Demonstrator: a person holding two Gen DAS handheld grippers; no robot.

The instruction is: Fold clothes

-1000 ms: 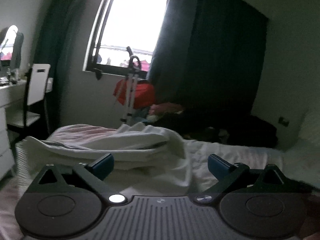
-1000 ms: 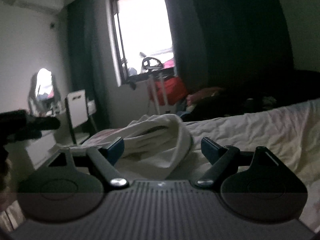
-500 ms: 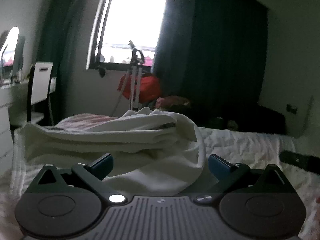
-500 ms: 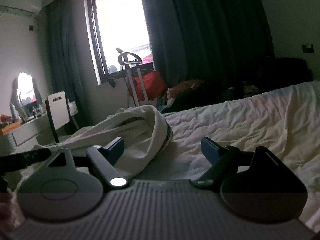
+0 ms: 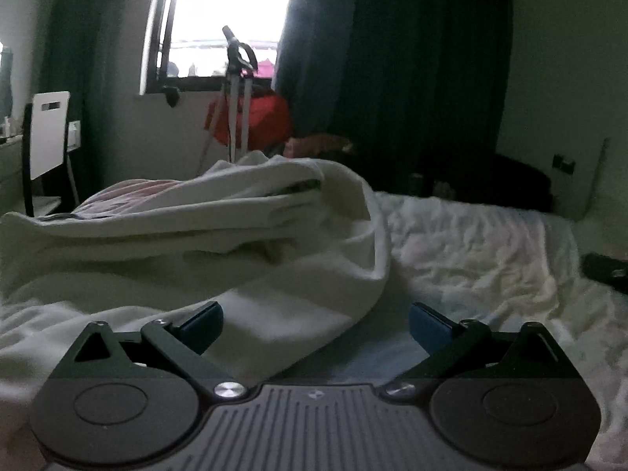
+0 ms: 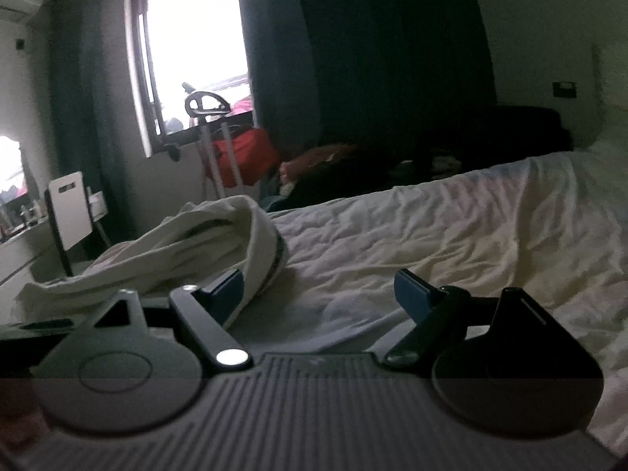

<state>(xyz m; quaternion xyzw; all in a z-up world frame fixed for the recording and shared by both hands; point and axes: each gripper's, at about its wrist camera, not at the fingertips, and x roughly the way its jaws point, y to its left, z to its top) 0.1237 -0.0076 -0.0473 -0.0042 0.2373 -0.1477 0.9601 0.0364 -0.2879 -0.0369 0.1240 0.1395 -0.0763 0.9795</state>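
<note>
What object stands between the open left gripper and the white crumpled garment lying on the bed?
Nothing visible does. The left gripper is open just before the white crumpled garment, and only bare wrinkled bedsheet lies between its fingers and the cloth.

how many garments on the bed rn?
1 that I can tell: a white garment, bunched on the bed ahead of the open left gripper, left of the open right gripper. Its folds could hide another.

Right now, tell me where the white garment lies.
The white garment lies bunched on the bed, left of centre in both views, just ahead of the open left tool, below the window.
</note>
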